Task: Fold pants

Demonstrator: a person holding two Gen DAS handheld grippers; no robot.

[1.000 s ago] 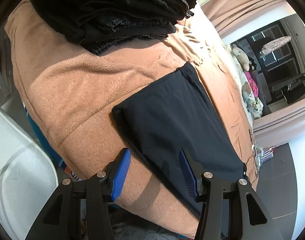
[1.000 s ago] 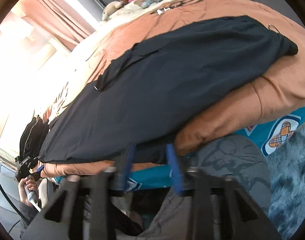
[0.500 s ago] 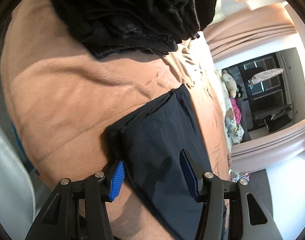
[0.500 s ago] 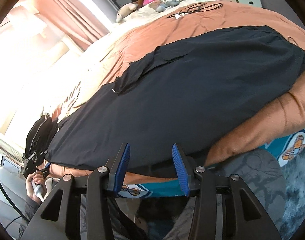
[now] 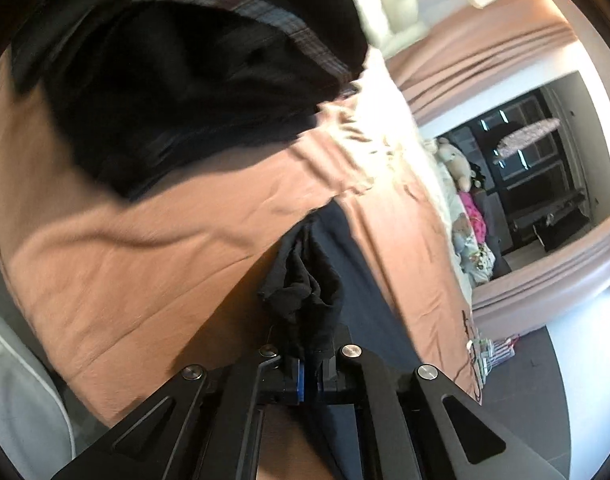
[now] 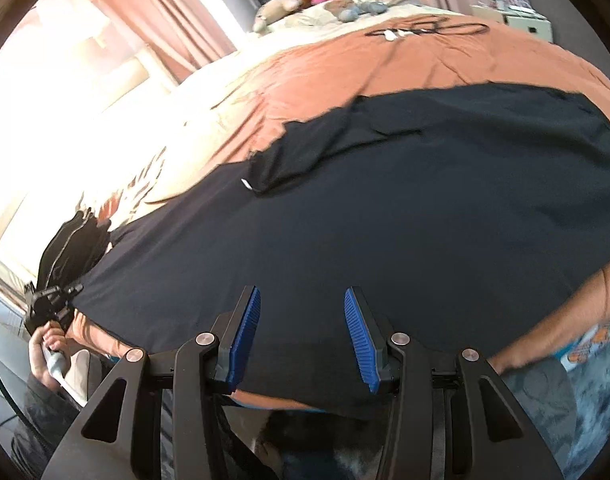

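Note:
Dark navy pants lie spread along the near edge of a bed with a rust-brown cover. In the left wrist view my left gripper is shut on a bunched corner of the pants, with the cloth gathered in folds just ahead of the jaws. The left gripper also shows far left in the right wrist view, held in a hand. My right gripper is open, its blue pads over the near edge of the pants at mid length, with nothing between them.
A pile of black clothes sits on the bed beyond the left gripper. Stuffed toys and a pink item lie at the far end of the bed. A cable lies on the cover. Curtains hang behind.
My left gripper moved forward onto the corner of the pants and shut on it, bunching the cloth. My right gripper moved closer over the pants' near edge and stays open.

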